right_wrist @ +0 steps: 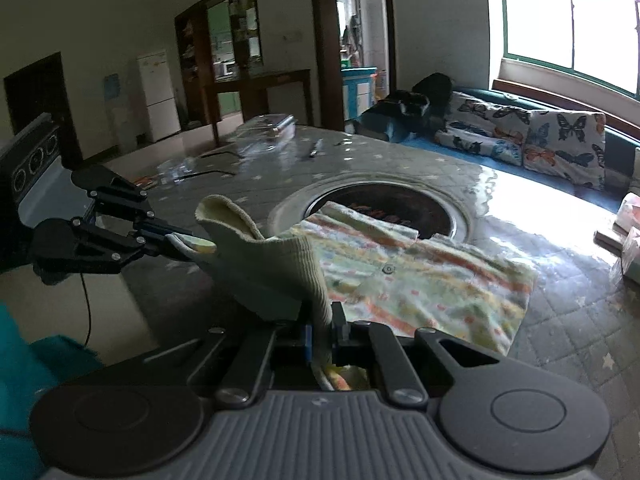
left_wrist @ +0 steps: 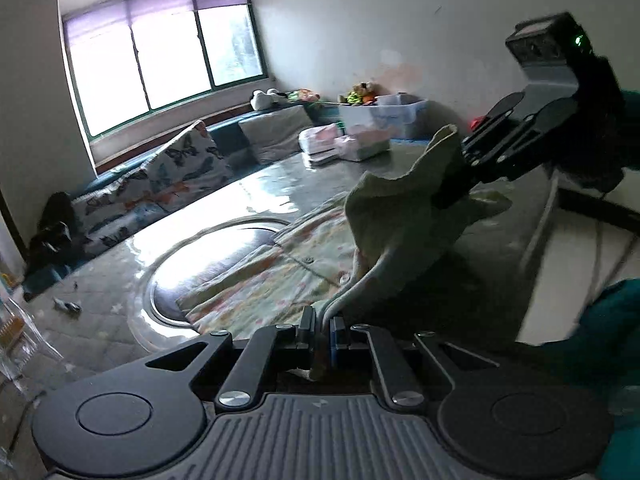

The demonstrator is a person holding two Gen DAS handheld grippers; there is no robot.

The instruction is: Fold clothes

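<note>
pale ribbed hem of the garment (right_wrist: 276, 268) hangs pinched between both clamped tools, left tool (left_wrist: 320, 330) and right tool (right_wrist: 322, 326); its patterned body lies ahead on the counter (right_wrist: 560, 320).

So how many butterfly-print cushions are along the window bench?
2: one butterfly cushion toward the dark bag, one butterfly cushion beside it nearer the window corner. Others may be hidden.
</note>
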